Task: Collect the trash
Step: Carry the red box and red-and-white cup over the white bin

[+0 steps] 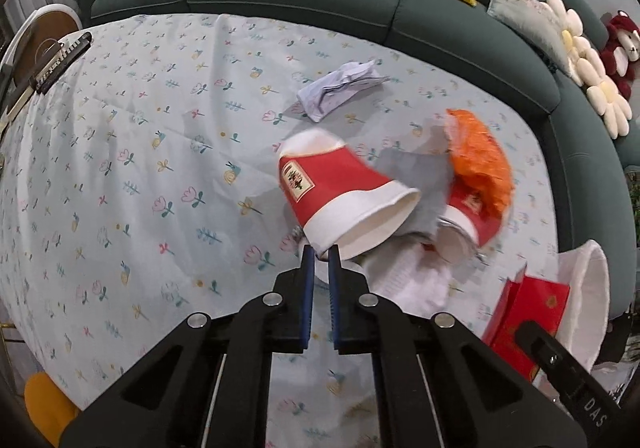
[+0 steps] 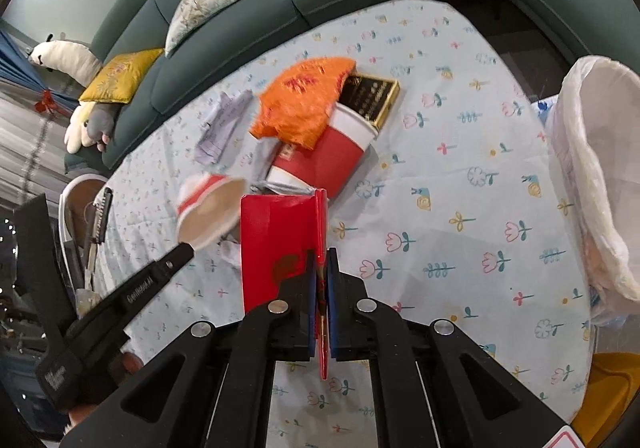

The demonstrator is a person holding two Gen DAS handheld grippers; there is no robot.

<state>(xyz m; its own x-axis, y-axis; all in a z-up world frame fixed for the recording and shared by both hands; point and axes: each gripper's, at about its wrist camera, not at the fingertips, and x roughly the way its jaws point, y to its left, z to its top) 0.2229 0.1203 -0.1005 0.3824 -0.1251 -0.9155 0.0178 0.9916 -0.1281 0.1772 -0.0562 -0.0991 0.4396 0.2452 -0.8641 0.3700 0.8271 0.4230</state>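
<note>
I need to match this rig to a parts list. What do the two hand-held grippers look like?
Both look alike: the left hand-held gripper and right hand-held gripper have matte black angular bodies with triangular cut-outs, round silver pivot bolts, thin metal rods, and flat black fingers lined with blue pads. White lettering marks the side of each body.

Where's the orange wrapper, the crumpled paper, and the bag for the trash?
orange wrapper point(image 2: 304, 99): right wrist view, middle of its crinkly top.
crumpled paper point(image 1: 340, 89): left wrist view, centre of the wad.
trash bag point(image 2: 592, 151): right wrist view, its white plastic rim.
</note>
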